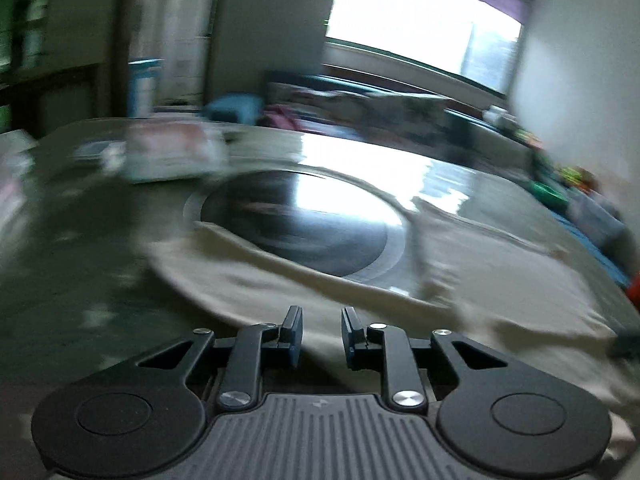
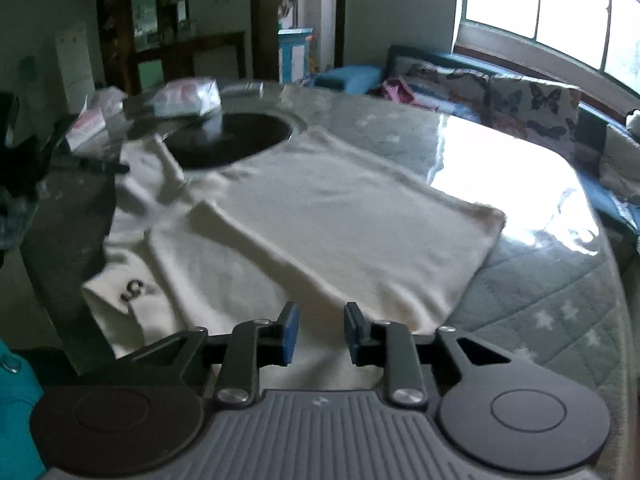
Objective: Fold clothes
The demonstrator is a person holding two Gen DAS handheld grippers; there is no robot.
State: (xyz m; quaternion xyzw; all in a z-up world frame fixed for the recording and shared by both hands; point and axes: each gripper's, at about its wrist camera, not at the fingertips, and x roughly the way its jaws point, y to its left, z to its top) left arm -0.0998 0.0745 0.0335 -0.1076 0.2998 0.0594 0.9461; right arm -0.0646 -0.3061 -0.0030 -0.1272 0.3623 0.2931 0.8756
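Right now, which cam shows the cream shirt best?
Right wrist. The cream shirt lies sharp there, nearly whole: flat body, folded-over sleeve, a small dark mark near its left edge, beyond the open right gripper. Left wrist view shows the shirt motion-blurred and partial past the open left gripper.

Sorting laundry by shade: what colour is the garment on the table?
Cream-white garment, clearest in the right wrist view.

Both wrist views low, forward-down; share cream garment [image 2: 320, 216].

Plastic packet [image 2: 188, 98] beside dark round inset [image 2: 228, 140]; butterfly cushions [image 2: 532, 100] behind.
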